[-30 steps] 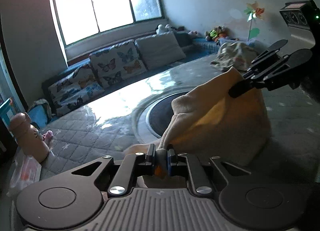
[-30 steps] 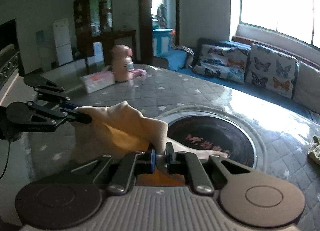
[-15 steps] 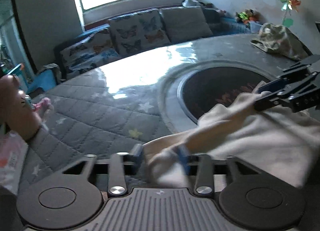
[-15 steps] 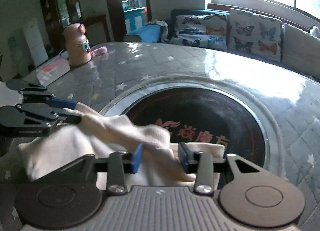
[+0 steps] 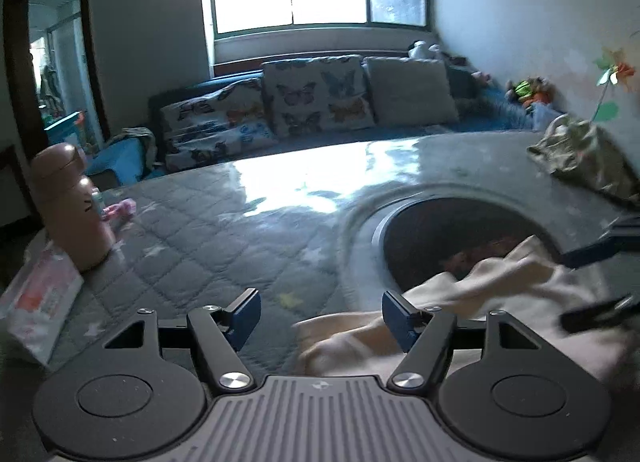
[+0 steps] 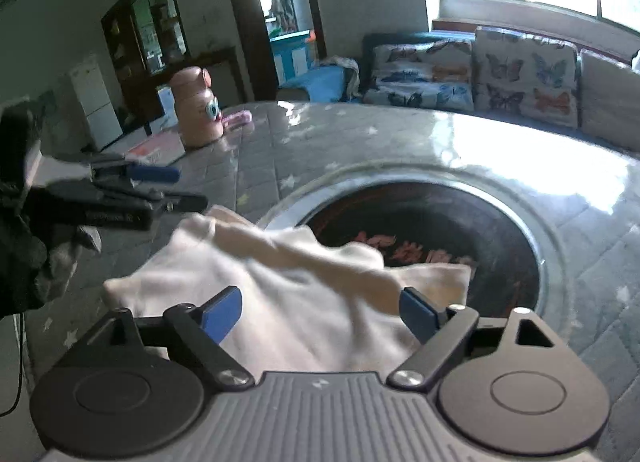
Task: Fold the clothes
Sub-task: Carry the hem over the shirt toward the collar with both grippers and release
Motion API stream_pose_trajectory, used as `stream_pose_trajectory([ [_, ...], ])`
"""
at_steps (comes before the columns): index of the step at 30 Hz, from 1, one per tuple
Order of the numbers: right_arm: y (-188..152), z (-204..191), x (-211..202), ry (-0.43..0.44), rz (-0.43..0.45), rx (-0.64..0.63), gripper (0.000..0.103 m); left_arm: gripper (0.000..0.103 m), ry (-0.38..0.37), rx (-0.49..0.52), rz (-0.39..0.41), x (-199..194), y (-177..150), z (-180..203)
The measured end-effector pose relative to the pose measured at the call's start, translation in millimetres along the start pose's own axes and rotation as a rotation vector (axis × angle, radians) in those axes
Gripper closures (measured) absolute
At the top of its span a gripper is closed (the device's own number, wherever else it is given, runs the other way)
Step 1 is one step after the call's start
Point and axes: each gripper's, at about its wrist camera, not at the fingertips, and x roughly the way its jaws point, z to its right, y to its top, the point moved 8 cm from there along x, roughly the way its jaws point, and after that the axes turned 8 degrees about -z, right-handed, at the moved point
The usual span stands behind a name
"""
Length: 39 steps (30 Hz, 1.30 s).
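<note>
A cream cloth point(image 5: 496, 302) lies folded on the grey quilted table, partly over the dark round inset; it also shows in the right wrist view point(image 6: 288, 294). My left gripper point(image 5: 320, 320) is open and empty, just left of the cloth's edge. My right gripper point(image 6: 320, 312) is open and empty, just above the cloth. Each gripper shows in the other's view: the right one point(image 5: 600, 278) at the cloth's far corner, the left one point(image 6: 160, 185) beside its left corner.
A dark round inset point(image 6: 440, 229) sits in the table point(image 5: 224, 229). A pink pig-shaped bottle point(image 5: 68, 205) and a flat packet point(image 5: 36, 302) stand at the left. A crumpled olive garment point(image 5: 584, 157) lies at the far right. A sofa with butterfly cushions point(image 5: 316, 97) stands behind.
Both grippers lowered the lifted cloth onto the table and opened, letting it go. The cloth now lies flat, and the left gripper has drawn back to its left.
</note>
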Motion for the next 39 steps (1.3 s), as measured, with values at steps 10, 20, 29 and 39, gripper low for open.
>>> stream_pose_trajectory([
  [10, -11, 8, 26, 0.029, -0.06, 0.034, 0.0, 0.024, -0.078, 0.004, -0.122, 35, -10, 27],
  [20, -8, 10, 31, 0.046, -0.061, 0.045, 0.0, 0.016, -0.049, -0.016, -0.154, 46, -16, 21],
  [29, 3, 5, 29, 0.043, -0.066, 0.058, 0.0, 0.013, -0.029, 0.001, -0.159, 50, -5, 26],
  [39, 13, -1, 49, 0.078, -0.092, 0.037, 0.0, 0.005, -0.028, -0.056, -0.216, 67, -13, 11],
])
